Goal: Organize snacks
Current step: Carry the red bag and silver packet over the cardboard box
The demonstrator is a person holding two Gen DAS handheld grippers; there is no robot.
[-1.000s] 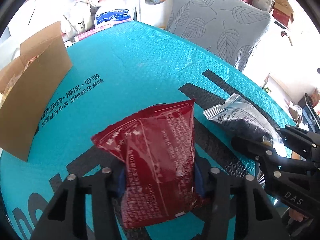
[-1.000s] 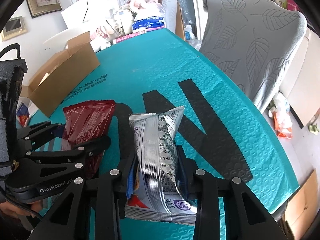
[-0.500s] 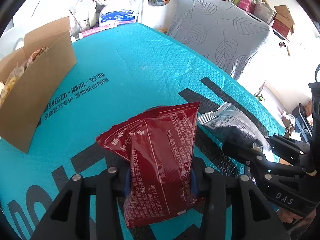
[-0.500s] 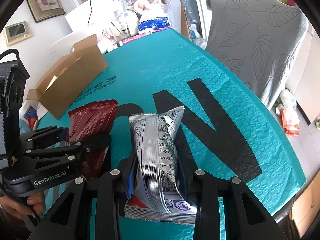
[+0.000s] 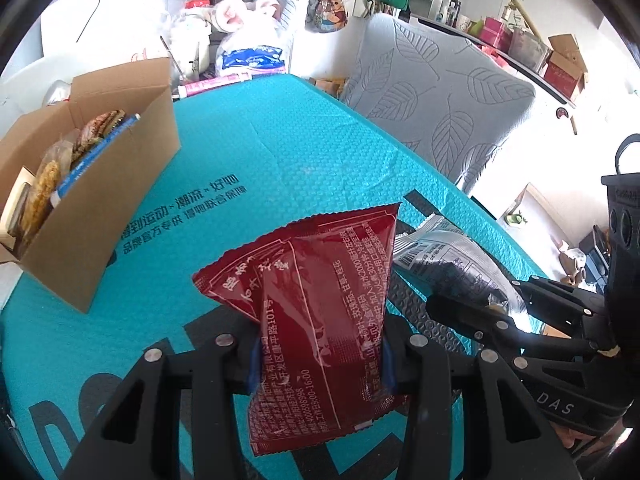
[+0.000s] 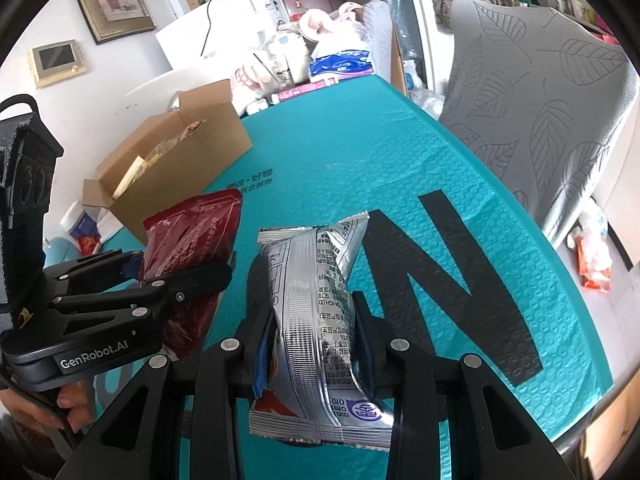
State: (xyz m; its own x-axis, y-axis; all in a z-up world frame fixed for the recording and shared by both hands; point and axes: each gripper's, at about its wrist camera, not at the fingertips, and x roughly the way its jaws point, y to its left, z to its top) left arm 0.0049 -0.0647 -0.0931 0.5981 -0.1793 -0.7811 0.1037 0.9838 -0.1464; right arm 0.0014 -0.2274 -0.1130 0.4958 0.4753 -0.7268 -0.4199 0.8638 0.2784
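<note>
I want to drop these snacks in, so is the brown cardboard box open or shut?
Open. The brown cardboard box has its flaps up, and snack packets show inside through the top.

Bright daylight, blown-out whites at right, strong fisheye curvature, dark vignette corners, sharp focus

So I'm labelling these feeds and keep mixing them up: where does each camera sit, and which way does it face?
Left wrist: on the left gripper, looking along its jaws at the red packet; cardboard box on its left, right gripper on its right.
Right wrist: on the right gripper, facing the silver packet; left gripper and fingers show.
Shared: both packets, the box, the teal table.
</note>
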